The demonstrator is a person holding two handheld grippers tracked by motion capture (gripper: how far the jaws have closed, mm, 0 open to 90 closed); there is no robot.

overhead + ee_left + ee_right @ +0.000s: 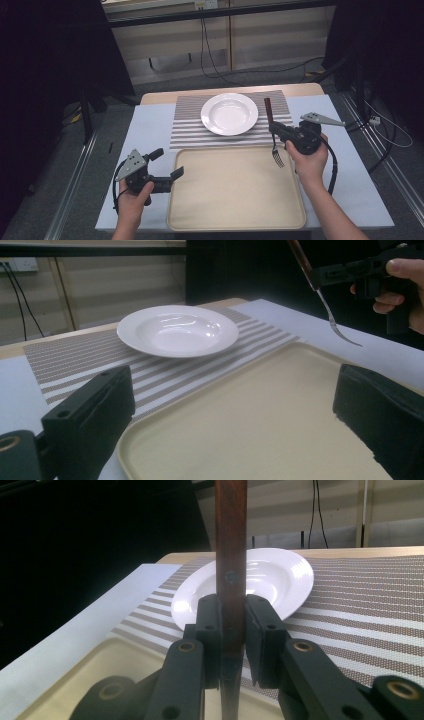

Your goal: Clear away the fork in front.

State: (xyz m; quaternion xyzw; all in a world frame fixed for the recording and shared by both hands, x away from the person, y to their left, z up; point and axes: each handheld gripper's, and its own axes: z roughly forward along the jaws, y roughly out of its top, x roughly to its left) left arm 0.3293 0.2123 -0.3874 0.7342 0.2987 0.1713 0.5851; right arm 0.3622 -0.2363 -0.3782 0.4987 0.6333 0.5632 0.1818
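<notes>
Overhead light is falling evenly on the table (150,130), while the surroundings are sitting in deep darkness. The white plate (177,330) is showing soft glare on its inner slope. Shadows are staying faint. In the left gripper view the near black jaws are blurring; in the right gripper view the fork (230,555) handle is reading slightly soft.

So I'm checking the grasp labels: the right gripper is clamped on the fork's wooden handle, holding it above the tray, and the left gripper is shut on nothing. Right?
Not quite. The left gripper is open, not shut; the left gripper view shows its jaws standing wide apart over the tray. The rest holds: the right gripper is clamped on the fork by its wooden handle, above the tray.
</notes>
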